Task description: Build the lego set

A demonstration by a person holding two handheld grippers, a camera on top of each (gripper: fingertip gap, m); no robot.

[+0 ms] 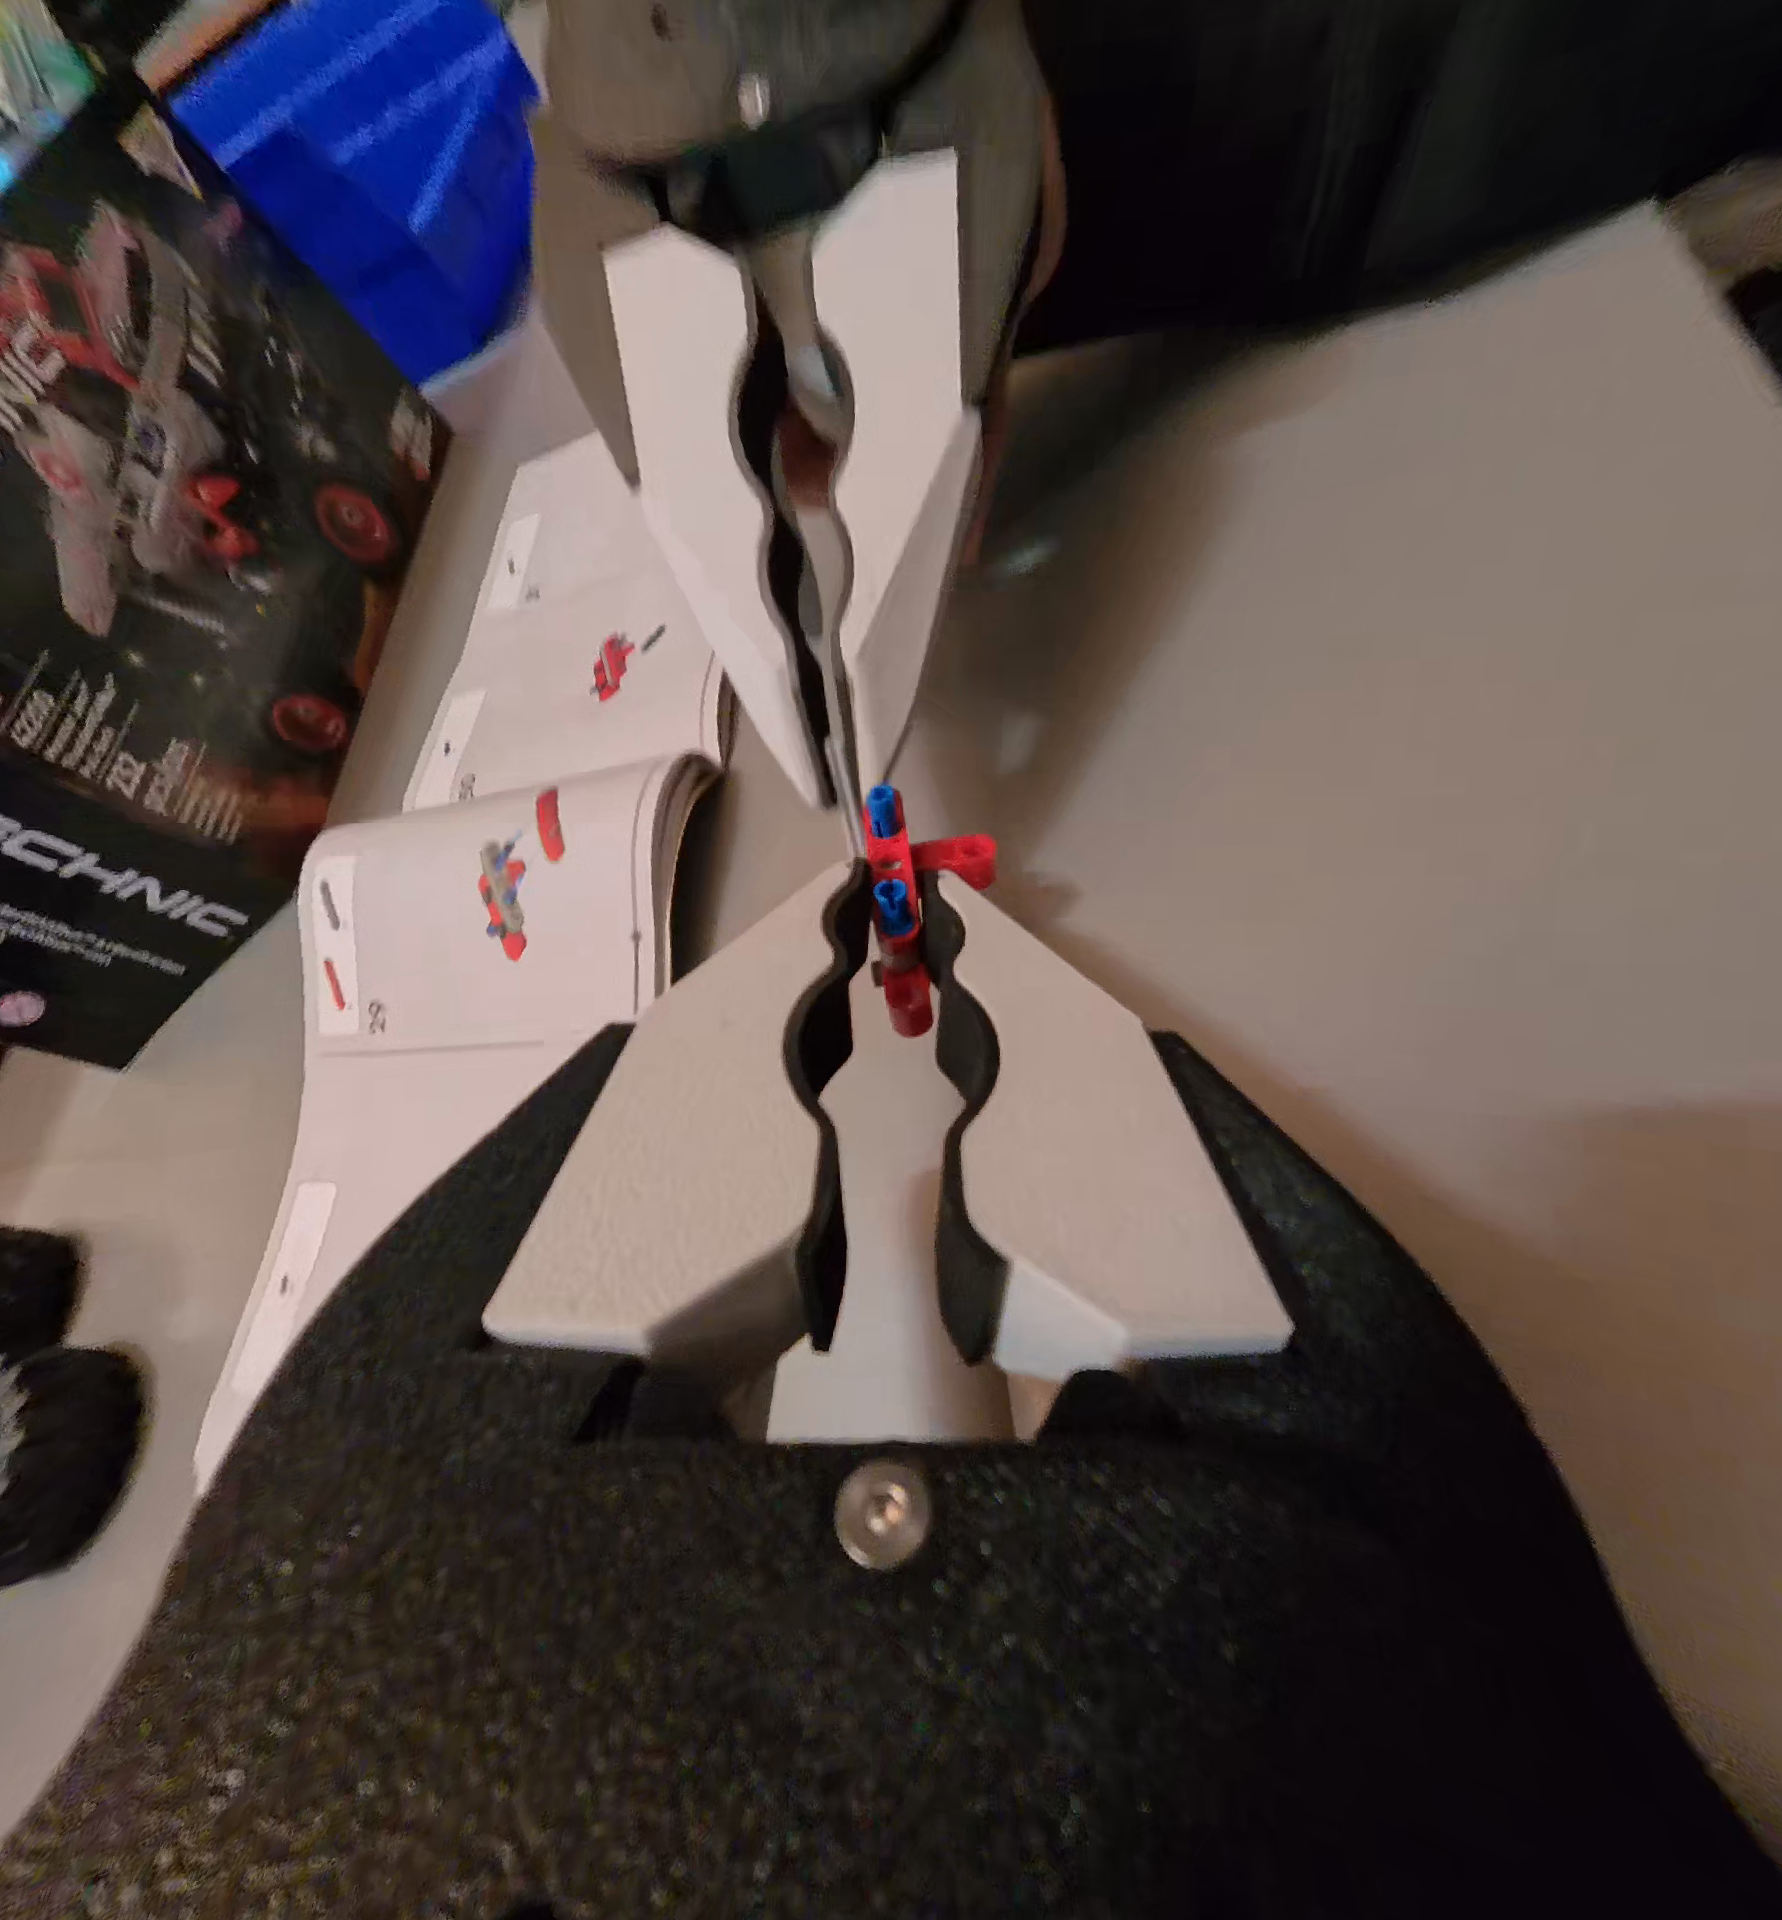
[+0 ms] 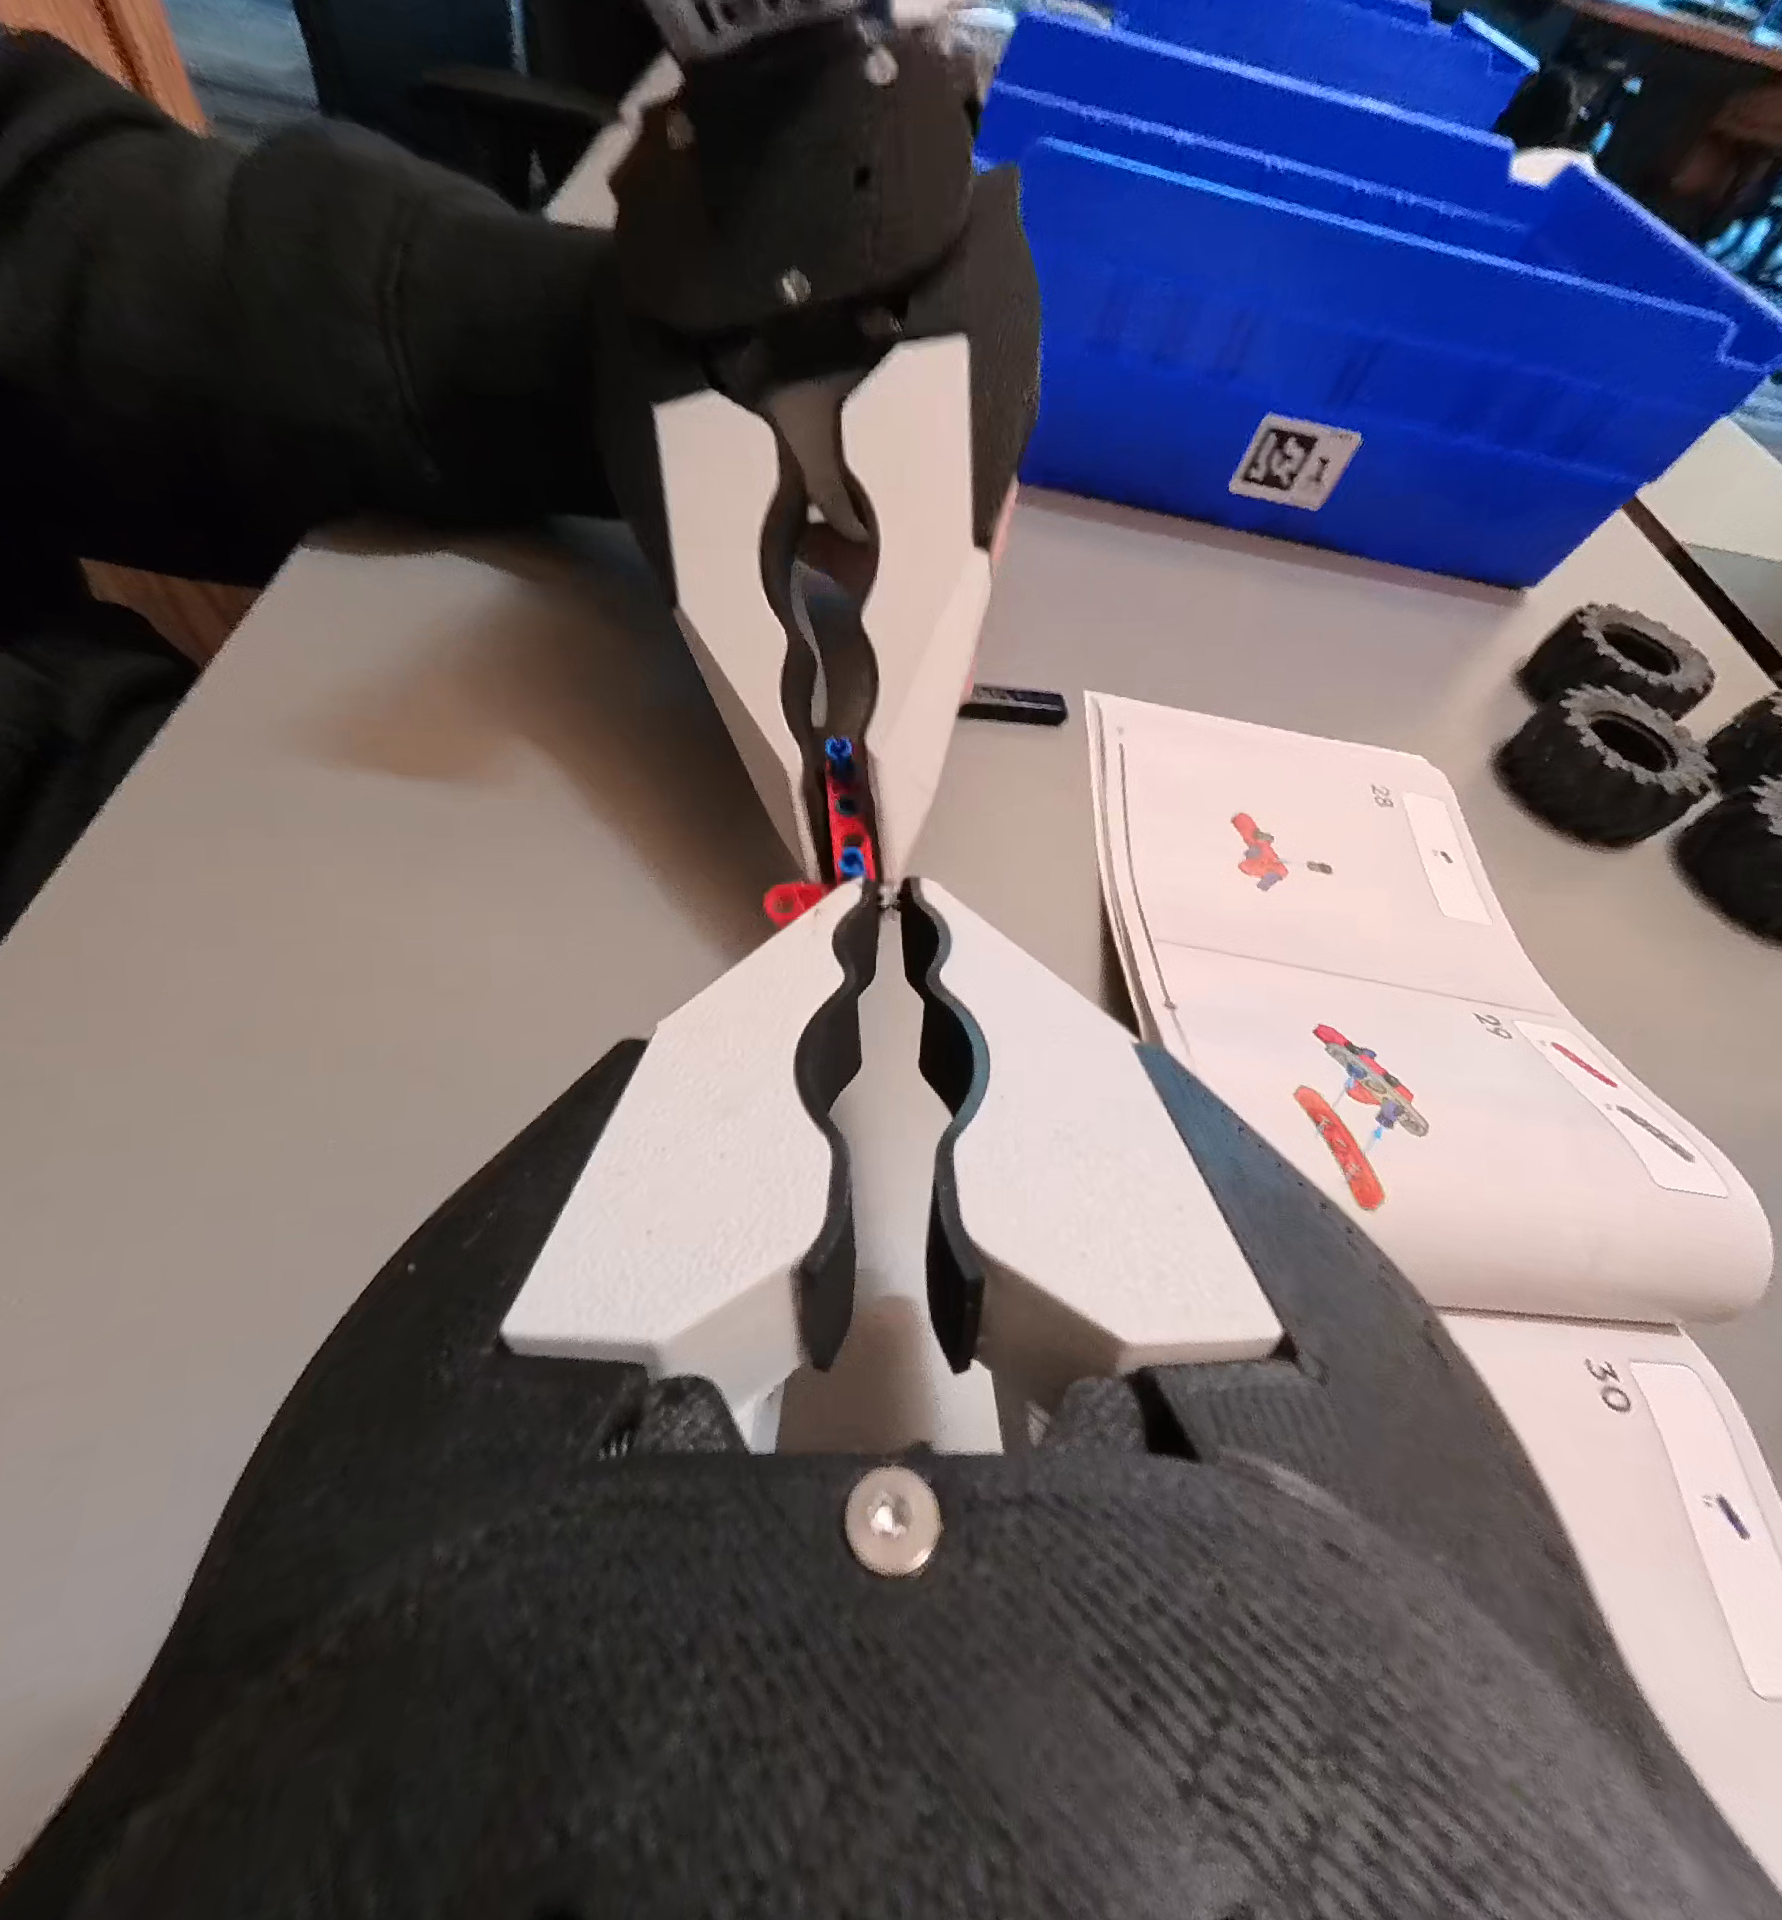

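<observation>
My left gripper (image 1: 889,878) is shut on a small red lego assembly (image 1: 892,847) with blue pins (image 1: 882,805) and a red cross piece (image 1: 954,854) sticking out to the side. It holds the assembly above the grey table (image 1: 1386,727). My right gripper (image 2: 885,896) is shut on a thin grey pin (image 1: 845,821) and meets the assembly tip to tip. In the right wrist view the left gripper (image 2: 851,868) comes in from above with the red assembly (image 2: 845,810) between its fingers. In the left wrist view the right gripper (image 1: 837,795) comes in from above.
An open instruction booklet (image 2: 1386,935) lies beside the grippers. Several black tyres (image 2: 1697,790) lie beyond it. Blue bins (image 2: 1334,312) stand at the back. The black set box (image 1: 118,623) stands by the booklet. A small black piece (image 2: 1012,704) lies on the table. A person's black sleeve (image 2: 191,343) reaches in. Left and right tips are no more than a few centimetres apart.
</observation>
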